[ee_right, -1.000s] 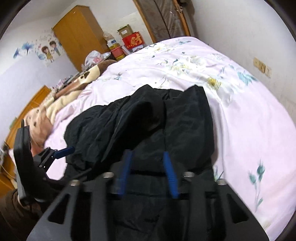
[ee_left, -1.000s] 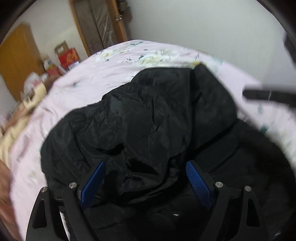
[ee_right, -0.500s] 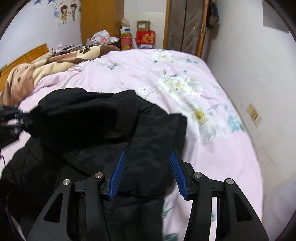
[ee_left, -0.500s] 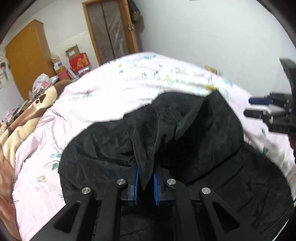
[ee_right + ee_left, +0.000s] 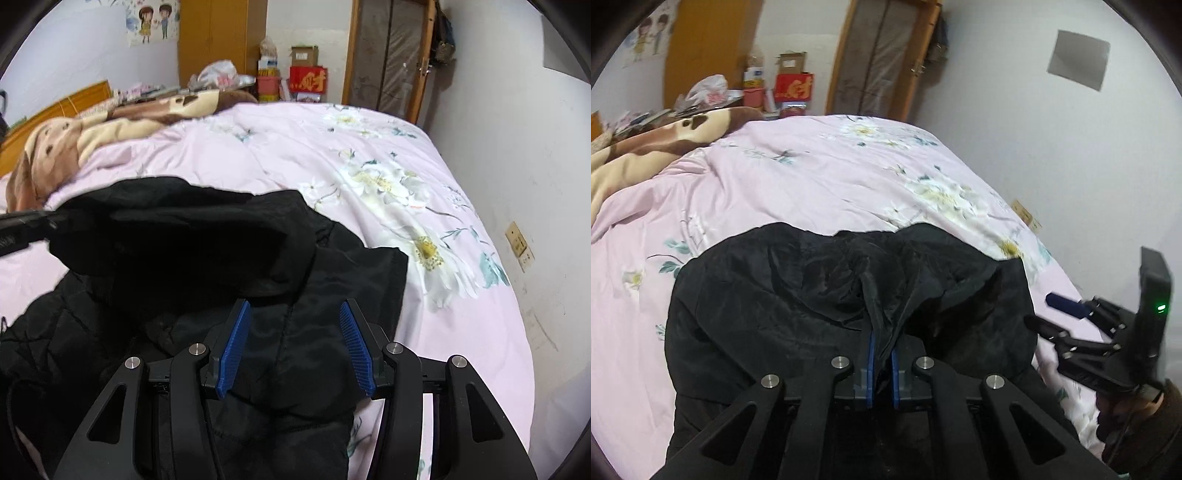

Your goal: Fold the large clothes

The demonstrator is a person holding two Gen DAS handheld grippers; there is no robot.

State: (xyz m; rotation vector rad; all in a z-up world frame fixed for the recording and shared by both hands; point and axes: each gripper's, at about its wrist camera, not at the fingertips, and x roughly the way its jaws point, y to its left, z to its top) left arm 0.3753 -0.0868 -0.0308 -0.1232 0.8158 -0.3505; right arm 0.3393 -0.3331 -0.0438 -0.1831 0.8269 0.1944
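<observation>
Lying crumpled on the bed (image 5: 369,155), the black jacket (image 5: 798,306) covers the near part of the pink flowered quilt (image 5: 812,173), and a pinched fold of its shiny cloth rises between the blue pads of the left gripper (image 5: 882,350), whose fingers have just closed tight on that fold. From the right wrist view the right gripper (image 5: 295,347) hangs over the jacket's quilted near edge with its fingers apart; the cloth lies under and between them, and the pads do not press on it. From the left wrist view that same gripper shows at the right edge, held in a hand (image 5: 1134,417) in a dark sleeve.

Boxes stand against the far wall past the foot of the bed: a red box (image 5: 308,79) with gold characters and a brown cardboard box (image 5: 304,55) above it; what is in them cannot be told. A brown and cream blanket (image 5: 92,136) lies along the left side of the bed. Behind it are an orange wardrobe (image 5: 221,37), a wooden-framed door (image 5: 391,55) and white walls, with a wall socket (image 5: 520,245) low on the right
</observation>
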